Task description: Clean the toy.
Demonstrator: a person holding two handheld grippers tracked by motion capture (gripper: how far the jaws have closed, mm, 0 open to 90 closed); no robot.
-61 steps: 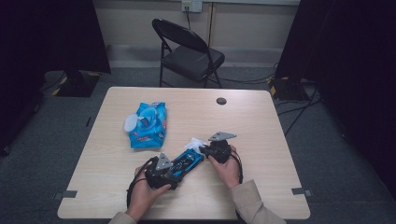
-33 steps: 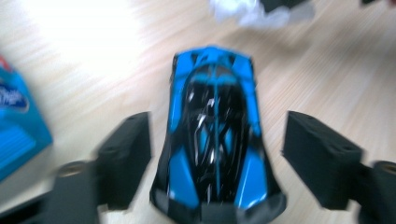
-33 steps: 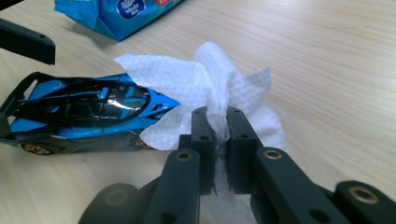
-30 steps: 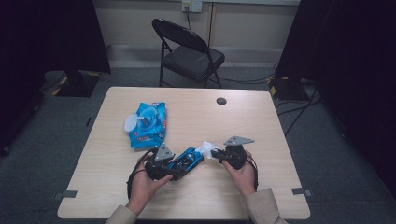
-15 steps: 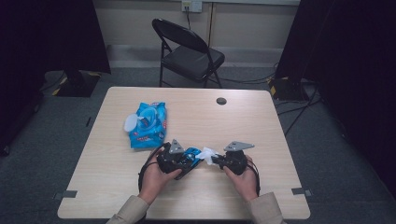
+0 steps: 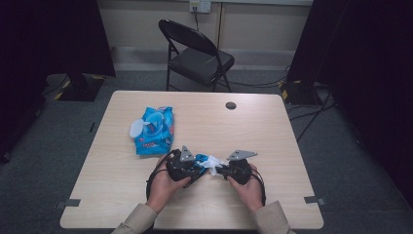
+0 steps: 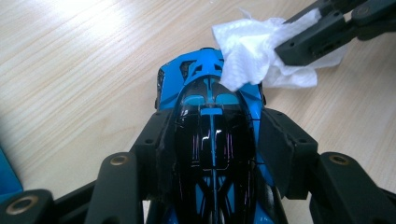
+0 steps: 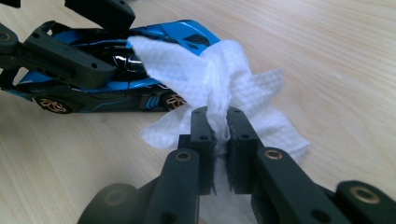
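Note:
A blue and black toy car (image 7: pixel 212 135) (image 8: pixel 116 70) (image 6: pixel 196 165) is clamped by its sides in my left gripper (image 7: pixel 212 140) (image 6: pixel 191 165), low over the table near its front edge. My right gripper (image 8: pixel 218 126) (image 6: pixel 220 168) is shut on a crumpled white wipe (image 8: pixel 210 79) (image 7: pixel 254 51) (image 6: pixel 211 161), which lies against the car's nose. The right gripper's jaws reach in from the upper right of the left gripper view, and the two grippers face each other.
A blue pack of wipes (image 6: pixel 154 129) with its white flap open lies on the wooden table (image 6: pixel 253 126) at the left. A small dark round cap (image 6: pixel 231 105) sits toward the far edge. A black folding chair (image 6: pixel 195 53) stands behind the table.
My left gripper has carried the car rightward and turned it to face the right gripper. The right gripper, holding the wipe, has moved down and now presses it onto the car's nose.

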